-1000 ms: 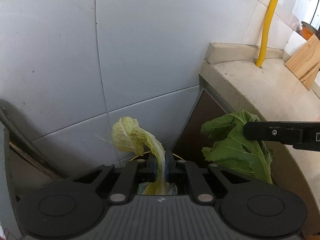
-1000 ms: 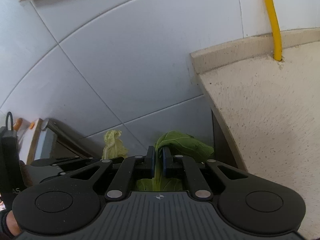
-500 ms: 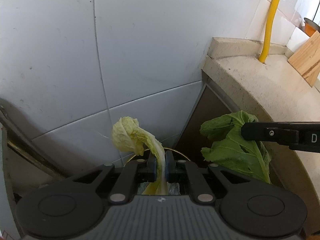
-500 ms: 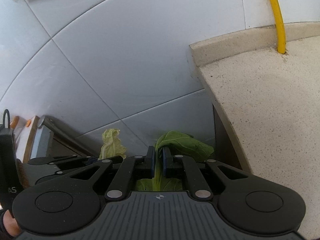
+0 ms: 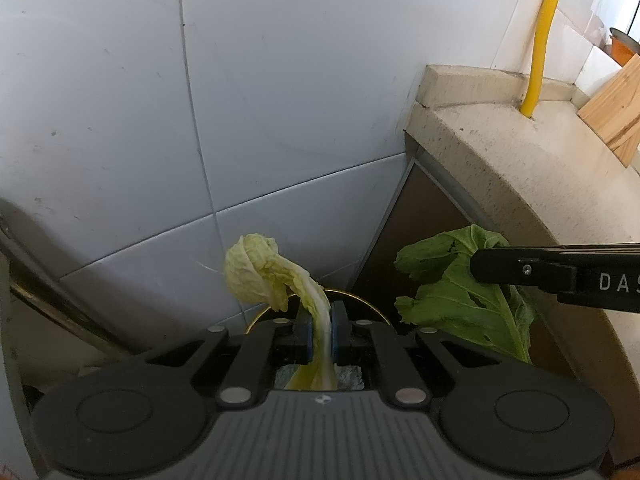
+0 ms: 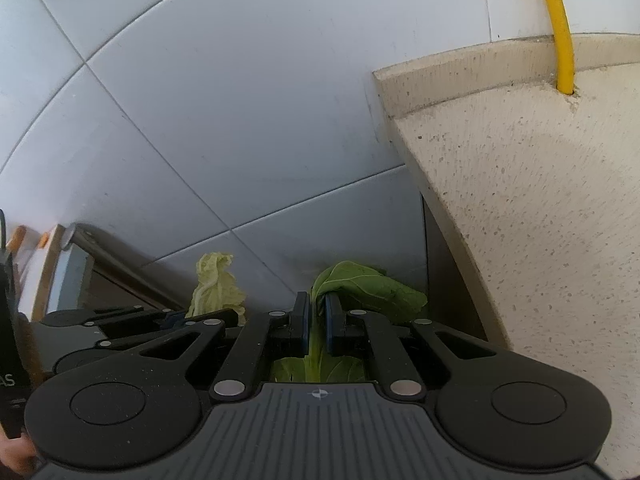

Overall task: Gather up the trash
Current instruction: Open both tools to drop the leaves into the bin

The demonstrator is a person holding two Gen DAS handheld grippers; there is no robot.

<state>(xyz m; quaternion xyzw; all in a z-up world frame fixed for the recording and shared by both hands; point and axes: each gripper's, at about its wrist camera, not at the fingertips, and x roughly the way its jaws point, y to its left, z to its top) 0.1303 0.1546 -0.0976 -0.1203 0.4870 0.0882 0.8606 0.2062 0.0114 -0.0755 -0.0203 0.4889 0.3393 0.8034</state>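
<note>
Left wrist view: your left hand-held gripper (image 5: 319, 330) clamps the pale cabbage leaf (image 5: 264, 276), right hand-held gripper (image 6: 316, 322) the green leaf (image 6: 368, 286); loosening early would miss the bin rim (image 5: 360, 300)

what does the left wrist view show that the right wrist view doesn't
Only the left wrist view: a gold-rimmed bin below the left tongs, and a wooden board on the counter.

Only the right wrist view: a bit of the person's hand at the bottom left corner.

Both: the pale cabbage leaf pinched in the left tongs, the dark green leaf pinched in the right tongs, the white tiled wall, the yellow pipe and the counter.
</note>
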